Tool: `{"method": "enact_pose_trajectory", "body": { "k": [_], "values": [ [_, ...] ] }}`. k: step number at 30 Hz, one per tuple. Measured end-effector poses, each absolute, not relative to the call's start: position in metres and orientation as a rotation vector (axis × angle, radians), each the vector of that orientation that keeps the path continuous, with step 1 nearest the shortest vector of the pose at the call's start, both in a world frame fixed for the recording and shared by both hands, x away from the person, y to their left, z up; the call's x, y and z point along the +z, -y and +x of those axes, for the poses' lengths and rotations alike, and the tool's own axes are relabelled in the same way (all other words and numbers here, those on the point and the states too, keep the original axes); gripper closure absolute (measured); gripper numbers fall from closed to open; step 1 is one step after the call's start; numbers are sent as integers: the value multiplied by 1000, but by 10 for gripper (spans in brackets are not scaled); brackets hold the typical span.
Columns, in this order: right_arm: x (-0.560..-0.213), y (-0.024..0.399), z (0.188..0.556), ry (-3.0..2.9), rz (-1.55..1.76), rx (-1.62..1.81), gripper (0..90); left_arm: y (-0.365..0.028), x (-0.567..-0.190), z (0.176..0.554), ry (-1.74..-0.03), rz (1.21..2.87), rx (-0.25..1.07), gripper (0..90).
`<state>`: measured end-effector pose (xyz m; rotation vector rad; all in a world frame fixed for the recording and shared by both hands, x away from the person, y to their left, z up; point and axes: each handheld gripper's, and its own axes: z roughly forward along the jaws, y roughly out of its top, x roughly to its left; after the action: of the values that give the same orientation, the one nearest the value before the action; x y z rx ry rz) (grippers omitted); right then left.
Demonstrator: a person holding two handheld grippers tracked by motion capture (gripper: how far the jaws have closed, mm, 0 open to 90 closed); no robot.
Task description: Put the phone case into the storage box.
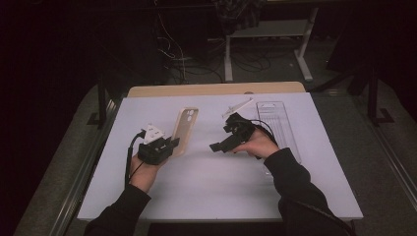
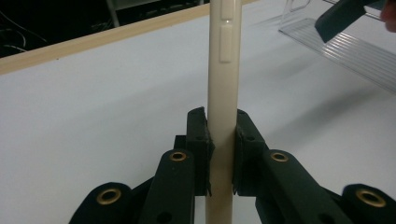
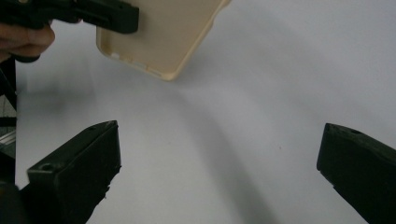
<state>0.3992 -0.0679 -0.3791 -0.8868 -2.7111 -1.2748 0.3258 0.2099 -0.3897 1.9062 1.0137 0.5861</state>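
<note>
High view: at left of centre, the left gripper point(image 1: 169, 146), held in the person's left hand point(image 1: 142, 174), clamps the near end of a cream phone case point(image 1: 184, 129), which stretches away toward the upper middle of the frame over the white table point(image 1: 206, 187). Right of centre, the right gripper point(image 1: 219, 146) sits in the person's right hand point(image 1: 258, 145), its jaws turned toward the case but apart from it. Behind that hand lies a small clear plastic strip point(image 1: 237, 106), and just beside it, at the right, a long clear plastic tray point(image 1: 275, 118) rests flat on the table.

Left gripper view: both black pads press the thin edge of the phone case point(image 2: 223, 93), which rises upright through the middle of the frame; the tray point(image 2: 355, 51) shows at upper right.

Right gripper view: the jaws stand wide apart at lower left and lower right with nothing between them, bare table point(image 3: 224, 140) beneath; the phone case point(image 3: 163, 37) hangs at upper left, pinched by the left gripper point(image 3: 112, 16).
</note>
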Motion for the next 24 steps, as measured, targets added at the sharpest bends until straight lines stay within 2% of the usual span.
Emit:
{"method": "enact_pose_trajectory", "body": {
  "k": [24],
  "values": [
    [-390, 64, 402, 2573, -932, -1392, 0, -187, -391, 318, -1014, 1871, 612, 800]
  ]
}}
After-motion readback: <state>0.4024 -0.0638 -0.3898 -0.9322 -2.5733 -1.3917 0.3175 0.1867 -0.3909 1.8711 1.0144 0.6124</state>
